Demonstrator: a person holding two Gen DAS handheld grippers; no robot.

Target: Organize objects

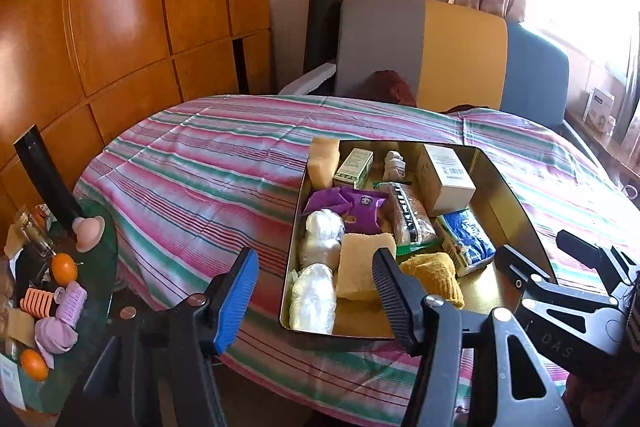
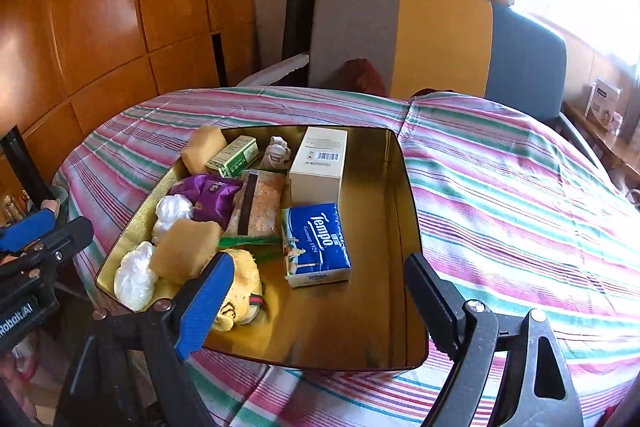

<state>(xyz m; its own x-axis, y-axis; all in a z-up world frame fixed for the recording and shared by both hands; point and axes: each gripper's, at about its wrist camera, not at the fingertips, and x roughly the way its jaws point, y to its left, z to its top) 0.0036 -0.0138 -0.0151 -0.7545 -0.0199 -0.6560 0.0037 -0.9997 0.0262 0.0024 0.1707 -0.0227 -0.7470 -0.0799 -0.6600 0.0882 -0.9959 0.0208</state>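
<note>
Left wrist view: my left gripper [image 1: 316, 291] hangs low in the frame, its jaws apart and nothing between them, over the near edge of the gold rectangular metal tin [image 1: 516, 203] on the striped pink-and-green bedspread [image 1: 192, 163]. At lower left, a small side table [image 1: 105, 267] carries two oranges [image 1: 64, 268].

Right wrist view: my right gripper [image 2: 320, 303] stands wide and empty over the tin's bare right half. The blue Tempo tissue pack [image 2: 318, 245] lies mid-frame, the yellow knitted sock [image 2: 242, 289] touching my blue left finger.
</note>
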